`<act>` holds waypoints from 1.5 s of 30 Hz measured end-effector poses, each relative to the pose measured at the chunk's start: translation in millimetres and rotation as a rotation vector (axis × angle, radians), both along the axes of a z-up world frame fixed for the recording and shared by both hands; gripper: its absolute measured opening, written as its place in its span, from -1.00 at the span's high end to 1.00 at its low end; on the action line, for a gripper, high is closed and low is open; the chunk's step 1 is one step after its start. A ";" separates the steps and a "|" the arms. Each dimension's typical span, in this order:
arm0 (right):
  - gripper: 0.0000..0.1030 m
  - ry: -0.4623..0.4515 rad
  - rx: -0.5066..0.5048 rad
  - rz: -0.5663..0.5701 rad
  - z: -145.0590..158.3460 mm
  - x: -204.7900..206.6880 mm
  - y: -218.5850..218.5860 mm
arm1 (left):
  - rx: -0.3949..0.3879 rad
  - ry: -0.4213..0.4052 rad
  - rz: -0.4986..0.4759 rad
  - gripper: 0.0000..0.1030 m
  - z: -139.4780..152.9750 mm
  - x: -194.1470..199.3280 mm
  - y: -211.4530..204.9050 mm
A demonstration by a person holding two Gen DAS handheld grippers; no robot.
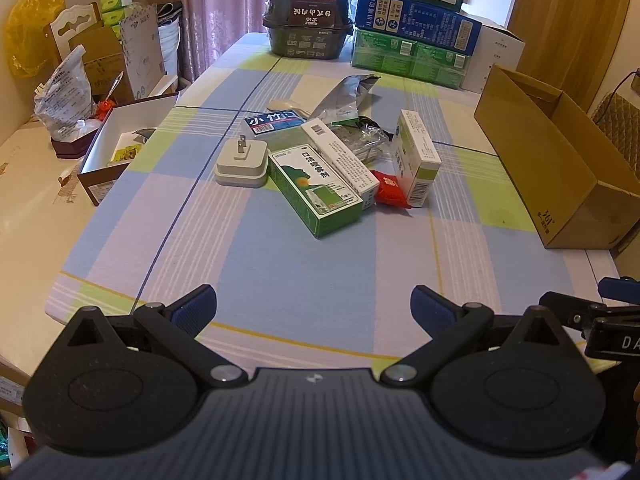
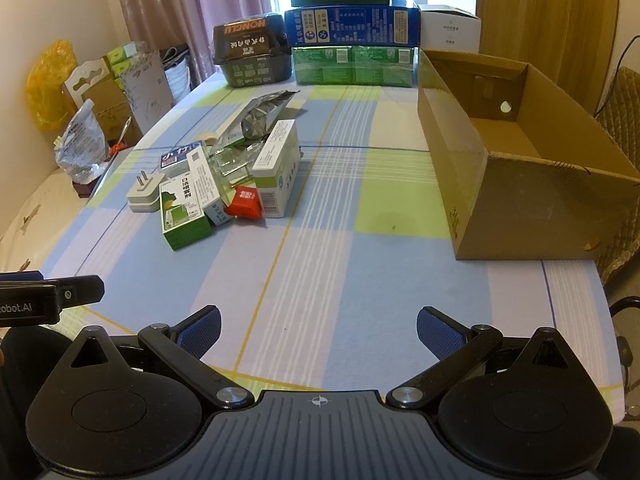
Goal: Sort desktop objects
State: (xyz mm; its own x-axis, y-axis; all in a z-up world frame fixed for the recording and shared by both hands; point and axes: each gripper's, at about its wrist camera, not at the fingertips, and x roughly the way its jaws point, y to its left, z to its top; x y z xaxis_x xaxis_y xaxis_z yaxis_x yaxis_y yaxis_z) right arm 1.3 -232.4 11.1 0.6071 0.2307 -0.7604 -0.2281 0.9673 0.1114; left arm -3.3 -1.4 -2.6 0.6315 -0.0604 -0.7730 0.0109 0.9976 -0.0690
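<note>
Both grippers, left point(image 1: 314, 304) and right point(image 2: 319, 326), hang spread and empty near the pile. Best first pick: the green box point(image 1: 314, 190), nearest, gripped across its narrow sides, then carried right to the carton point(image 2: 516, 168).

Clutter point(image 2: 224, 176) left of carton point(image 2: 520, 184)

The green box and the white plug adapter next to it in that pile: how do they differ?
The green box is a long printed carton lying flat with a picture and lettering on top; the white plug adapter is a plain squarish block with rounded corners, no print. The adapter has two metal prongs sticking up; the box has a smooth top. The box reaches closer to the cameras. Both rest on the checked tablecloth, side by side.
</note>
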 end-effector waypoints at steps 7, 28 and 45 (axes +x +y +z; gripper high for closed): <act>-0.97 0.001 -0.001 0.003 0.0 0.1 0.4 | -0.001 0.001 -0.002 -0.97 0.0 -0.1 0.3; -0.97 0.005 0.013 0.026 -2.0 4.0 4.6 | -0.026 0.016 -0.013 -0.97 -1.9 2.1 9.7; -0.97 -0.052 0.025 0.097 -6.5 34.7 21.3 | 0.002 -0.003 -0.021 -0.97 -6.6 41.5 24.1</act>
State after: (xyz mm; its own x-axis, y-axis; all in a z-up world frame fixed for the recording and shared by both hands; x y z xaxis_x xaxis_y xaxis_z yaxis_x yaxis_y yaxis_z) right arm 36.0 -211.2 4.5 0.6198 0.3089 -0.7214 -0.3267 0.9374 0.1206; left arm 38.2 22.7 -9.2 0.6322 -0.0717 -0.7715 0.0319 0.9973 -0.0666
